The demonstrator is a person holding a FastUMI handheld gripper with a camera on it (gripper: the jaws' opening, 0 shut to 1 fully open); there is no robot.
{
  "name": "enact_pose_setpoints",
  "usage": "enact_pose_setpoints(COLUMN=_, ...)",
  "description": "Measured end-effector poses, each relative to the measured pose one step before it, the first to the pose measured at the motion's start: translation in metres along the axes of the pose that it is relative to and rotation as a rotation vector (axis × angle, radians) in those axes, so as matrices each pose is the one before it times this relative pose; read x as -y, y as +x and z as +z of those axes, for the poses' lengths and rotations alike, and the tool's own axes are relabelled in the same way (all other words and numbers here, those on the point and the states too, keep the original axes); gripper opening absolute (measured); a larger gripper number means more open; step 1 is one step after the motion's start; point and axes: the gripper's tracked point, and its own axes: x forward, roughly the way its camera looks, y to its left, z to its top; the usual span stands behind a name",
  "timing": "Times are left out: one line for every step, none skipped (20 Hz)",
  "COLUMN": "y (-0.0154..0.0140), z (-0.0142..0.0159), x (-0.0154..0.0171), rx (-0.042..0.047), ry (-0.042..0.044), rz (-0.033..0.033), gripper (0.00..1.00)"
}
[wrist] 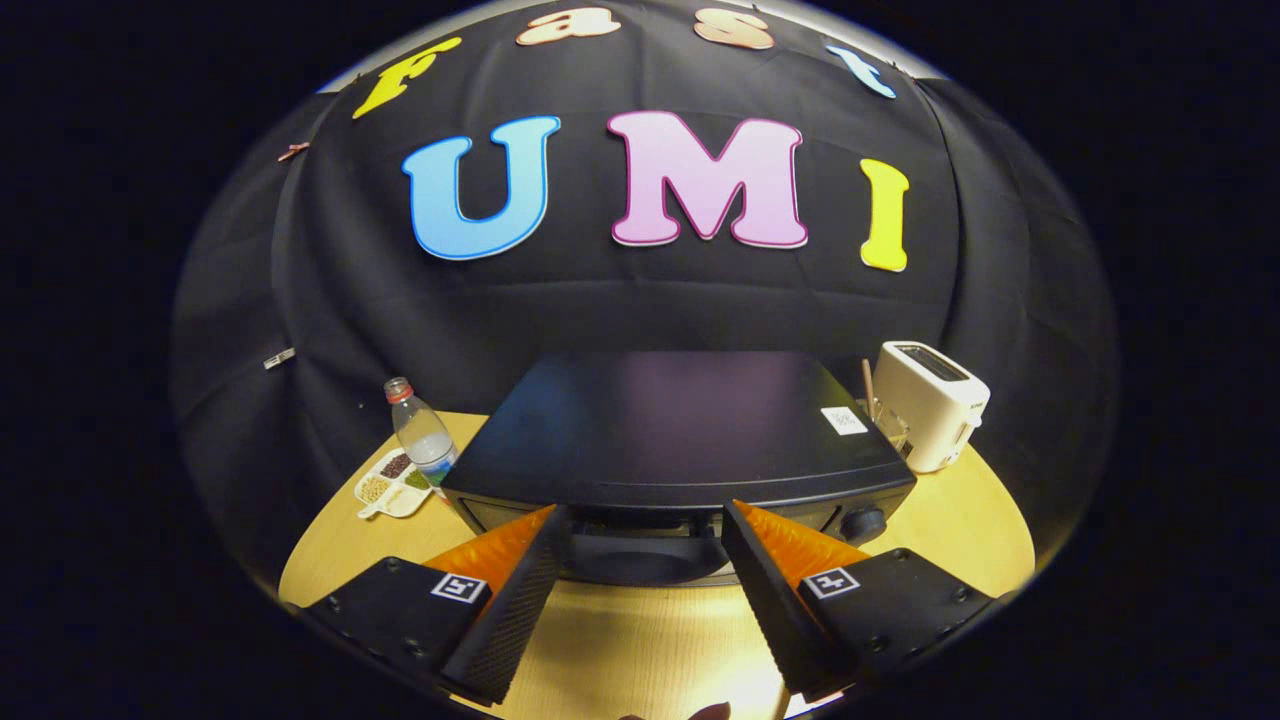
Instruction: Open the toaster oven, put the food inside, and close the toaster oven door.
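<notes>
Partly, the front of the toaster oven (672, 430) is hidden: it is seen from above, so that its flat black top takes most of the view, and only a narrow strip of the front face can be made out below the top's edge. A dark rounded shape low on that front, between the fingers, cannot be identified with certainty. Whether the door is fully closed cannot be told. A round knob (862, 523) is seen at the front's right end, and a small white label sits on the top near its right rear corner.

The oven stands on a pale wooden table (640, 640), just ahead of the gripper (638, 520). The fingers are held wide apart, with nothing gripped between them; their tips lie close to the oven's front edge.

Beside the oven a white toaster (932, 405) is placed at one side, and a plastic bottle (422, 432) and a divided dish (392, 485) at the other; the dish's contents are too small to name.
</notes>
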Motion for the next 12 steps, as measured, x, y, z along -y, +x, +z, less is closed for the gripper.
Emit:
enact_pose_setpoints(y=0.00315, z=-0.00303, x=0.00012, rx=-0.00704, ry=-0.00264, rz=-0.00781, gripper=0.98)
enact_pose_setpoints(y=0.00327, z=0.00373, x=0.00039, rx=0.02008, ry=-0.01167, rz=-0.00984, gripper=0.99)
enact_pose_setpoints(y=0.00427, z=-0.00059, x=-0.00015, rx=0.00232, ry=-0.01308, rz=-0.00127, gripper=0.99)
enact_pose_setpoints(y=-0.00108, z=0.00056, x=-0.00343, rx=-0.00470, ry=0.00527, rz=0.00320, gripper=0.98)
enact_pose_setpoints(y=0.00043, z=-0.00027, x=-0.00131, rx=-0.00716, ry=0.01723, rz=-0.00071, gripper=0.98)
enact_pose_setpoints(y=0.00041, z=-0.00137, x=0.00004, rx=-0.00796, ry=0.01578, rz=-0.00247, gripper=0.97)
enact_pose_setpoints(y=-0.00018, z=-0.00043, x=0.00011, rx=-0.00237, ry=-0.00423, rz=-0.00137, gripper=0.98)
enact_pose_setpoints(y=-0.00232, z=-0.00224, x=-0.00024, rx=-0.00592, ry=-0.01119, rz=-0.00047, gripper=0.98)
enact_pose_setpoints(y=-0.00284, z=-0.00355, x=-0.00021, rx=-0.00420, ry=-0.00146, rz=0.00039, gripper=0.98)
enact_pose_setpoints(y=-0.00421, z=-0.00567, x=-0.00065, rx=-0.00558, ry=0.00772, rz=-0.00148, gripper=0.98)
enact_pose_setpoints(y=-0.00648, z=-0.00623, x=0.00081, rx=-0.00340, ry=0.00143, rz=-0.00433, gripper=0.98)
enact_pose_setpoints(y=-0.00409, z=-0.00419, x=0.00112, rx=0.01152, ry=-0.00589, rz=-0.00464, gripper=0.99)
